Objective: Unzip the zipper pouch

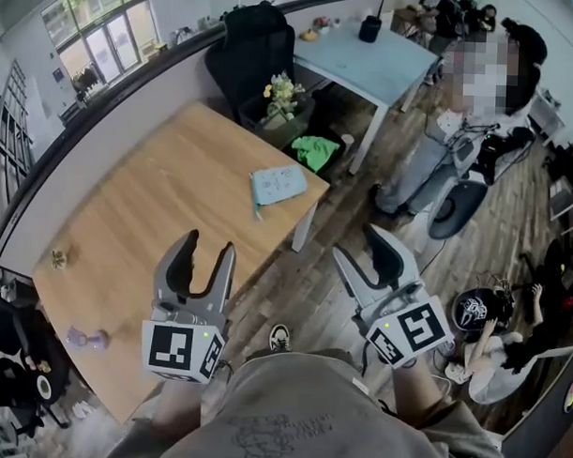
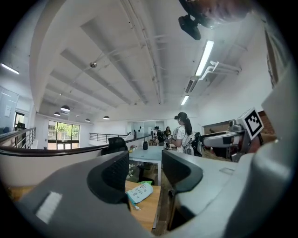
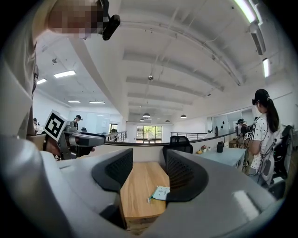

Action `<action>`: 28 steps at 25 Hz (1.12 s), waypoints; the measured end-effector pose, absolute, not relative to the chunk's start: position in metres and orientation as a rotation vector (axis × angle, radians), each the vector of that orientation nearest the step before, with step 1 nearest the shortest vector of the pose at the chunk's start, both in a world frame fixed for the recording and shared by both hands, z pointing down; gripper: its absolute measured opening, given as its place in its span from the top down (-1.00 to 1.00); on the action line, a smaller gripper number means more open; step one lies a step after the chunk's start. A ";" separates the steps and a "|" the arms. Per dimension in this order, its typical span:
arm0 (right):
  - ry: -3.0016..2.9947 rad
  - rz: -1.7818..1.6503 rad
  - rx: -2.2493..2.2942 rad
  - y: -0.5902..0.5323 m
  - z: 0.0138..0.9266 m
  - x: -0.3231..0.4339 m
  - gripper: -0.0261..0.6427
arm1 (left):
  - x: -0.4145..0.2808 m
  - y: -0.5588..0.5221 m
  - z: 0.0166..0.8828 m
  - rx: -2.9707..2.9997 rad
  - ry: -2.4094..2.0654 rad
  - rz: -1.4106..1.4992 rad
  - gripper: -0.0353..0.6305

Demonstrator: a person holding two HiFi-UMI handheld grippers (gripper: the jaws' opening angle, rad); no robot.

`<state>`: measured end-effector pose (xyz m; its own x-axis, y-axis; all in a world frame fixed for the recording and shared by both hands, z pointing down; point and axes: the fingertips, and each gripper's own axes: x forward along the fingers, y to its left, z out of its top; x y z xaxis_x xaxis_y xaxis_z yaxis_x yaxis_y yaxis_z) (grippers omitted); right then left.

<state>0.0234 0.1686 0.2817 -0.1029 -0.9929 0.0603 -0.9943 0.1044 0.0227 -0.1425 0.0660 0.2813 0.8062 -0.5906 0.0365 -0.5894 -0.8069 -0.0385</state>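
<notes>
The left tool (image 1: 209,247), a grey two-jaw piece with black inner pads and a marker cube, is held over the near edge of the light wooden counter (image 1: 147,204). Its jaws are spread wide and nothing is gripped. The right tool (image 1: 356,245), of the same build, is held just off the counter's near right side, above the plank floor. Its jaws are likewise spread wide, with nothing between them.

In both gripper views the flat pale blue-green fabric zipper pouch (image 1: 279,184) is seen through the gap between the jaws, but far beyond them. It lies flat near the far right corner of the counter, well apart from both tools. A short tag trails from one end of it. Whether the zip is closed cannot be made out at this size.

A small purple object (image 1: 86,338) lies near the counter's near left edge.

The task is judged to be at its very start. The pouch is untouched, so both the reach to it and the opening of the zip are left to do.
</notes>
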 end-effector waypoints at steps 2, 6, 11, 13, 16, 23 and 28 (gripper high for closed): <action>-2.297 0.044 2.052 0.151 0.283 0.022 0.31 | -0.142 0.051 0.283 -2.960 0.974 -0.085 0.26; -2.310 0.072 2.012 0.125 0.292 0.017 0.31 | -0.144 0.030 0.289 -2.966 0.989 -0.096 0.26; -2.314 0.092 1.973 0.094 0.304 0.025 0.31 | -0.139 0.004 0.302 -2.968 1.007 -0.126 0.26; -2.333 0.088 1.968 0.081 0.303 0.030 0.31 | -0.138 -0.005 0.304 -2.957 1.036 -0.125 0.26; -2.363 0.085 1.940 0.061 0.304 0.039 0.31 | -0.136 -0.018 0.303 -2.933 1.090 -0.108 0.28; -2.450 0.105 1.841 -0.004 0.313 0.071 0.31 | -0.114 -0.068 0.312 -2.883 1.206 -0.166 0.29; -2.516 0.120 1.747 -0.056 0.320 0.104 0.31 | -0.083 -0.108 0.316 -2.839 1.300 -0.205 0.29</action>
